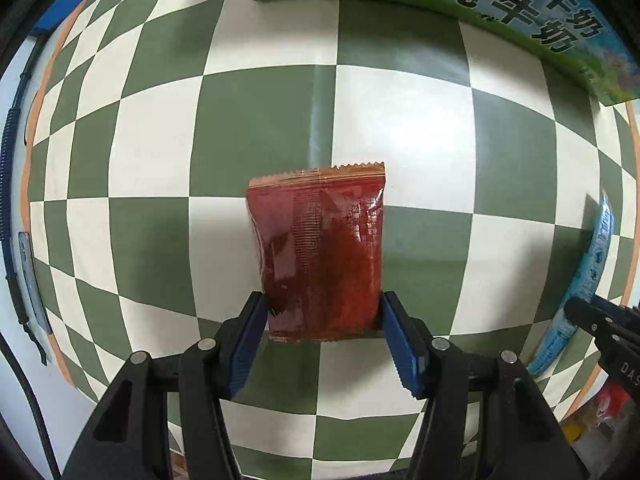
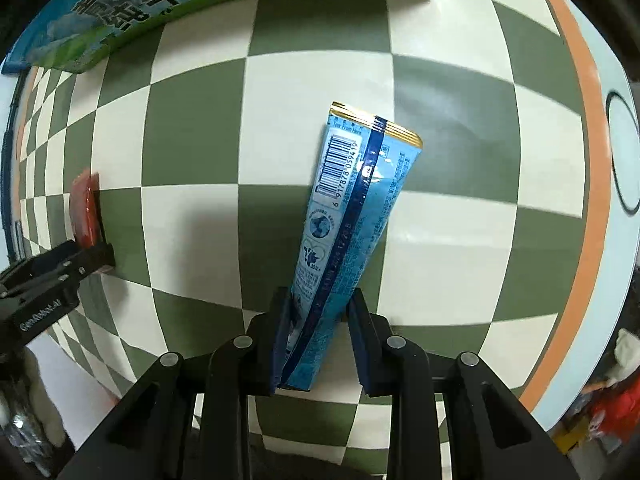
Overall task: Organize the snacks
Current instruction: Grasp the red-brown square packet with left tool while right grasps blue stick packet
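Note:
My left gripper [image 1: 322, 312] is shut on a red snack packet [image 1: 320, 248], its blue pads pressing the packet's lower sides, above the green-and-white checkered tablecloth [image 1: 160, 152]. My right gripper [image 2: 320, 312] is shut on a long light-blue snack packet [image 2: 352, 216] with a barcode, tilted up to the right. The blue packet also shows at the right edge of the left wrist view [image 1: 588, 280]. The red packet [image 2: 84, 208] and the left gripper show at the left edge of the right wrist view.
A green-and-blue milk carton box [image 1: 480, 4] stands at the far side of the table, also seen in the right wrist view [image 2: 160, 4]. The tablecloth has an orange and pale-blue border [image 2: 592, 160] at the right table edge. Clutter lies beyond the edge.

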Demonstrator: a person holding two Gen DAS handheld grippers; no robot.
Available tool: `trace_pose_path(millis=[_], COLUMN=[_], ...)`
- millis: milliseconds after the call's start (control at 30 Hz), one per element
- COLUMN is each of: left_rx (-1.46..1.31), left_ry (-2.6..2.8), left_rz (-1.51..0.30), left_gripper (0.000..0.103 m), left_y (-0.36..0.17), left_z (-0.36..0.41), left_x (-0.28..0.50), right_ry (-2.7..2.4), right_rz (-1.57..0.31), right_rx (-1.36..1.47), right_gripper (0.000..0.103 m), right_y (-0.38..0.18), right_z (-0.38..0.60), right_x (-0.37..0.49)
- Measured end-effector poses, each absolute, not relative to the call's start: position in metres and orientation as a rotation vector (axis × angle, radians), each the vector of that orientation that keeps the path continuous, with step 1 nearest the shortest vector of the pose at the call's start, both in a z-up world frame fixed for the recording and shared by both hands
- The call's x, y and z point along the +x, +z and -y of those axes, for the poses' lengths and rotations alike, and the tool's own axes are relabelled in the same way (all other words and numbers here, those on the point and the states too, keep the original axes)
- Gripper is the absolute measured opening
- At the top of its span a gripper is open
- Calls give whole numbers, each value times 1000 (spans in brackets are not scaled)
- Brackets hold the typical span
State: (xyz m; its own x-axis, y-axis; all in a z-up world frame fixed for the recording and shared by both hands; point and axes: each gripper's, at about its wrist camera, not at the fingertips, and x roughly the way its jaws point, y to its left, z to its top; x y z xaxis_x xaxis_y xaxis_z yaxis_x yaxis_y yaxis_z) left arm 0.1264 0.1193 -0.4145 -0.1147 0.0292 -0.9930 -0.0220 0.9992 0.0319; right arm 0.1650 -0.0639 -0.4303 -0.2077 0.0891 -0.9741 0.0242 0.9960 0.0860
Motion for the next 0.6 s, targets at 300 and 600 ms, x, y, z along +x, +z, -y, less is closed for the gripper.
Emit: trace_pose_path(millis=[300,600], left_rx=[-3,-70], left_ry=[42,35], left_rz=[-1705,-1686], left_gripper=[56,57], left_y=[-421,-410], left_z=[-134,-150], left_x=[145,160], right_ry=[18,-1], right_rz=[-1804,-1807], right_rx=[132,143], right_gripper=[39,40], right_y=[-435,-445], right_z=[75,65], right_x=[168,157])
